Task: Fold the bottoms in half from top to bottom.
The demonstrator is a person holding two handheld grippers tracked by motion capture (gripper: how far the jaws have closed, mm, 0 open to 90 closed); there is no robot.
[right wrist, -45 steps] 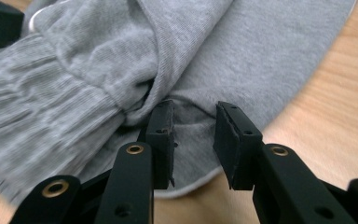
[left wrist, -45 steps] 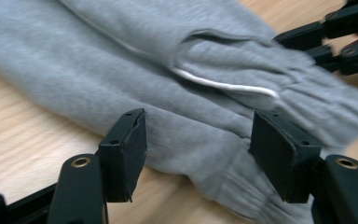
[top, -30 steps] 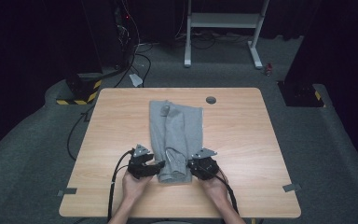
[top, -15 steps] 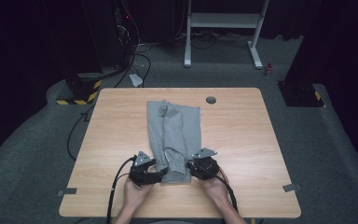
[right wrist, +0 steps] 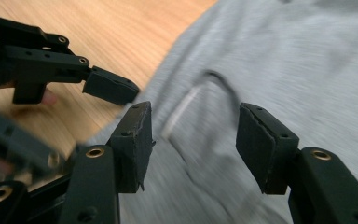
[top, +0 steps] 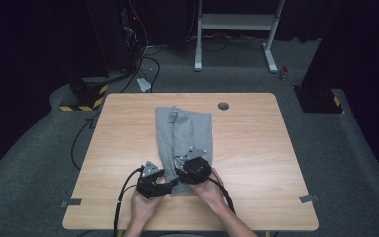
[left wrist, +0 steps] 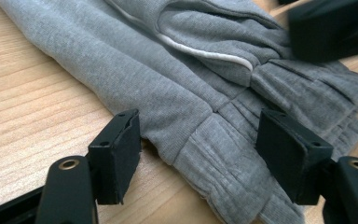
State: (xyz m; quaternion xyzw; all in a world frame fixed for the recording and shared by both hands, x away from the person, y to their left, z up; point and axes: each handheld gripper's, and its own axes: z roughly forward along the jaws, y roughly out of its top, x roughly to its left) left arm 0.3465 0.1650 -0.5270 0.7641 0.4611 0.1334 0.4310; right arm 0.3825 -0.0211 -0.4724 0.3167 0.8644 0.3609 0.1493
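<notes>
Where the bench (top: 256, 163) is seen from the high view, a folded grey garment (top: 185, 138) is found lying lengthwise down its middle, the near end reaching the two grippers at the front edge. A small round dark grommet (top: 223, 105) is set into the benchtop beyond the garment, well apart from it. Pale wood grain is shown across the bench, with rounded corners. Grey carpet (top: 39, 158) surrounds it; a yellow-and-black striped base (top: 81, 101), trailing cables and a white metal stand (top: 237, 29) are noted on the far floor, none obstructing the work.

The left gripper (top: 170, 183) is held low at the garment's near left corner. Its jaws are spread wide, with the ribbed hem (left wrist: 223, 154) lying between them but not pressed by either pad. The right gripper (top: 177, 163) is held above the cloth, just beside the left one; its jaws have just been opening and stand apart, with nothing pinched, the cloth lying beneath them.

The garment is of soft, heathered knit with a gathered, ribbed hem and a white piped seam (left wrist: 205, 50) curving along a fold. The jaw pads are flat, black and rectangular. The right gripper view is blurred.
</notes>
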